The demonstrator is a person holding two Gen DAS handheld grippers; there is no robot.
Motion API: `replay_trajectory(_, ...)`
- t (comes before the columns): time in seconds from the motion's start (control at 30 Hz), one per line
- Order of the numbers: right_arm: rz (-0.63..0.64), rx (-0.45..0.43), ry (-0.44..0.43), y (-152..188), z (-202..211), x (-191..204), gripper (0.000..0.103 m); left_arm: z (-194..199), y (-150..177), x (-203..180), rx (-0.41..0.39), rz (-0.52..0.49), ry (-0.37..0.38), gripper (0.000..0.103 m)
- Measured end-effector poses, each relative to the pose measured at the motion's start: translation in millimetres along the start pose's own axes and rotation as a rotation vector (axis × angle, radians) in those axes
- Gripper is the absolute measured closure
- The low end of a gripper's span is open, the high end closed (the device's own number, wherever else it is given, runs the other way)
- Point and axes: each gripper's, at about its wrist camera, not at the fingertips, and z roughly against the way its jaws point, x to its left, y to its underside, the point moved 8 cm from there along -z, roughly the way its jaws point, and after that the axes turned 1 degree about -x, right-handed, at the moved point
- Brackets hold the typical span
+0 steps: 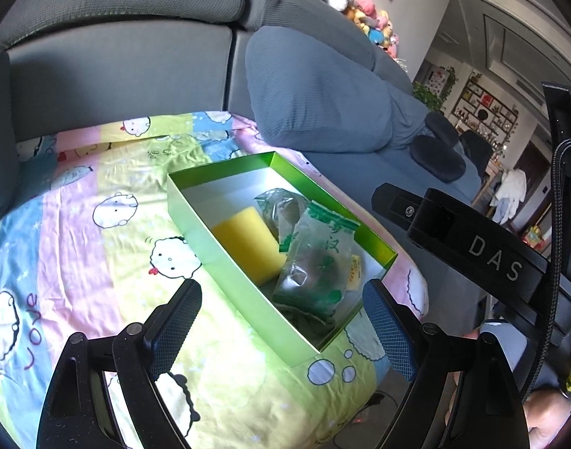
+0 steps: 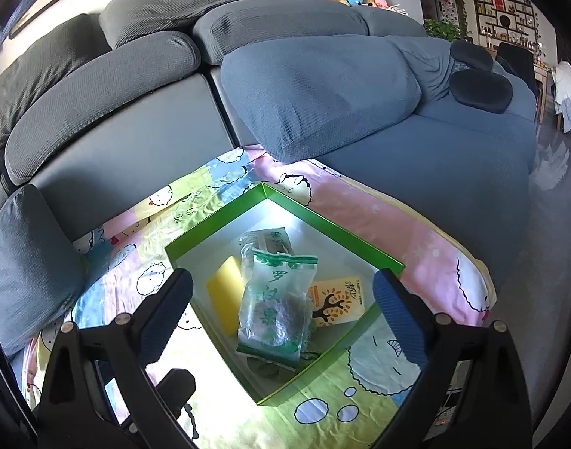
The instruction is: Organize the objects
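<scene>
Both the left gripper (image 1: 281, 321) and right gripper (image 2: 283, 310) hang wide open, empty. Inside the green box (image 2: 214, 220), the monk fruit bag (image 2: 274, 299) looks light and crinkly, so I'd pinch its sealed top edge.

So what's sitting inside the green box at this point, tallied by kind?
Clear printed packets: 2 — front, rear
Yellow sponge block: 1
Orange tree-print packet: 1
Total: 4, all inside the green box.

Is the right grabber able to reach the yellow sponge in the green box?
Probably yes. The right gripper is open above the lidless green box, and the yellow sponge lies bare beside the clear packet, which only overlaps one edge.
</scene>
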Motion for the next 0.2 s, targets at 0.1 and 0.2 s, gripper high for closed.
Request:
replay_trajectory(0.1,0.007,0.0,0.006,0.8,0.3,1.8,0.006,-0.4,1.0,3.1,0.005,0.004,-0.005,0.015)
replay_trajectory(0.2,0.015,0.002,0.014,2.1,0.1,3.0,0.006,-1.6,1.8,5.5,0.014,0.008,-0.006,0.014)
